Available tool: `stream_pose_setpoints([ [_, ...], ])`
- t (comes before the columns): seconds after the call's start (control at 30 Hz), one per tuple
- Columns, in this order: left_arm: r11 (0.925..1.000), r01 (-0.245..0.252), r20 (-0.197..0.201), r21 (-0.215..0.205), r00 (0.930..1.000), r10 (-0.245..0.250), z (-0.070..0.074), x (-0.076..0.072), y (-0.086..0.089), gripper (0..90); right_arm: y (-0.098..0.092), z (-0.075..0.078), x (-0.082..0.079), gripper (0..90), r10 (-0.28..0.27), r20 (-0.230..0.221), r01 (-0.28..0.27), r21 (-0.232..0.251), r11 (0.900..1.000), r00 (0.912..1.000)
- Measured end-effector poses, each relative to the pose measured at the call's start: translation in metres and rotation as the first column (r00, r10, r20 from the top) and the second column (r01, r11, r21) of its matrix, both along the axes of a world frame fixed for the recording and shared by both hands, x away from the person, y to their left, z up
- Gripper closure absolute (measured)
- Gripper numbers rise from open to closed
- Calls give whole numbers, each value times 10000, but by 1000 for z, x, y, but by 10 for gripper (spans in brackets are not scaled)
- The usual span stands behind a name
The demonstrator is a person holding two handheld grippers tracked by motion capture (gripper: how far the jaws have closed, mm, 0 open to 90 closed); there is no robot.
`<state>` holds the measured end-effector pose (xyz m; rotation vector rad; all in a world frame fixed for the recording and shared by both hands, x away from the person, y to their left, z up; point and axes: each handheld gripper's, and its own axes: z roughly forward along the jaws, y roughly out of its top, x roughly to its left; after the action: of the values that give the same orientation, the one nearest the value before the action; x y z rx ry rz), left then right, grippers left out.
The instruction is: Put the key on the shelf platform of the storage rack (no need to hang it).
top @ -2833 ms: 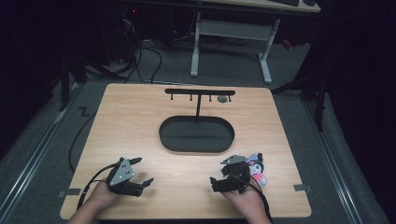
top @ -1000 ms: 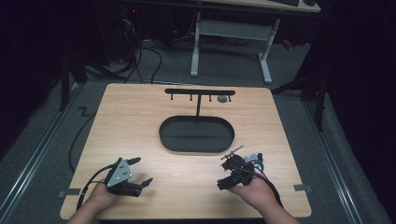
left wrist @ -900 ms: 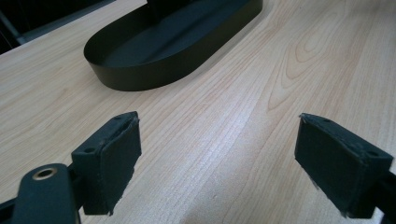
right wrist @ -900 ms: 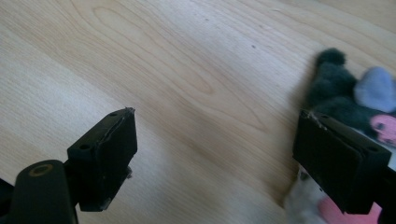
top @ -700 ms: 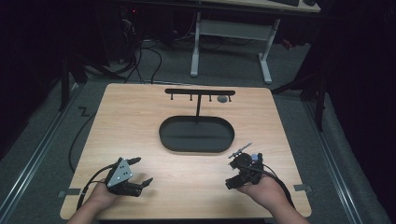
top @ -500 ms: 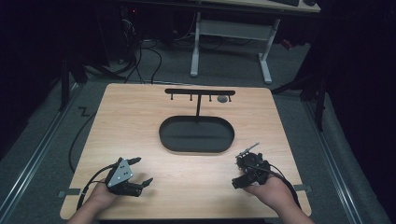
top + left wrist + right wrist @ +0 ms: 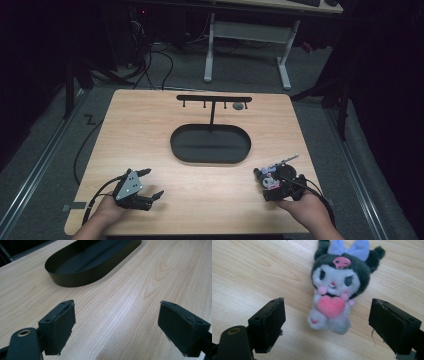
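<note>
1. The wooden table (image 7: 150, 130) has a black oval tray (image 7: 210, 144) in the middle. A black rack (image 7: 214, 100) stands behind the tray. A small grey thing hangs on the rack, too tiny to make out.
2. The right gripper (image 7: 327, 326) is near the table's right front corner. Its jaws are wide apart, one on each side of a plush toy (image 7: 338, 287) lying flat, not touching it. In the high view the gripper hides part of the toy.
3. The left gripper (image 7: 117, 327) sits low by the left front edge, jaws apart, holding nothing.
</note>
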<state>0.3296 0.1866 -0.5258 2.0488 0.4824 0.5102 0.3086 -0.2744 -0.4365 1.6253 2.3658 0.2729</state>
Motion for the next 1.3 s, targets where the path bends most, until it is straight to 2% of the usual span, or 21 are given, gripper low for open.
stream_pose_setpoints([
  [0.07,10000,-13,-13,-6,10000,13,0,0,0,154,-5,-2,-1,143,-277,-6,277,34,9996,9996],
  [0.2,10000,-9,-5,11,10000,9,0,0,0,154,-9,-6,-2,143,-360,-49,361,124,9993,9993],
  [0.67,10000,-12,4,59,10000,12,0,0,0,154,-12,-39,-5,167,-654,-298,658,106,9978,9974],
  [0.8,10000,-42,20,87,10000,42,0,0,-1,154,-12,-50,-3,235,-707,-363,715,209,9972,9968],
  [1.0,10000,-24,84,83,10000,23,0,-1,0,154,-11,-52,-2,358,-848,-254,855,282,9959,9961],
  [1.07,10000,-29,74,77,10000,29,0,-1,0,154,-10,-52,-2,371,-822,-243,828,261,9962,9963],
  [1.13,10000,-51,49,66,10000,51,0,-1,0,154,-10,-52,-2,431,-896,-217,902,313,9954,9957],
  [1.3,9999,-52,72,86,10000,51,0,-1,0,154,-11,-52,-1,469,-1012,-165,1018,360,9942,9947],
])
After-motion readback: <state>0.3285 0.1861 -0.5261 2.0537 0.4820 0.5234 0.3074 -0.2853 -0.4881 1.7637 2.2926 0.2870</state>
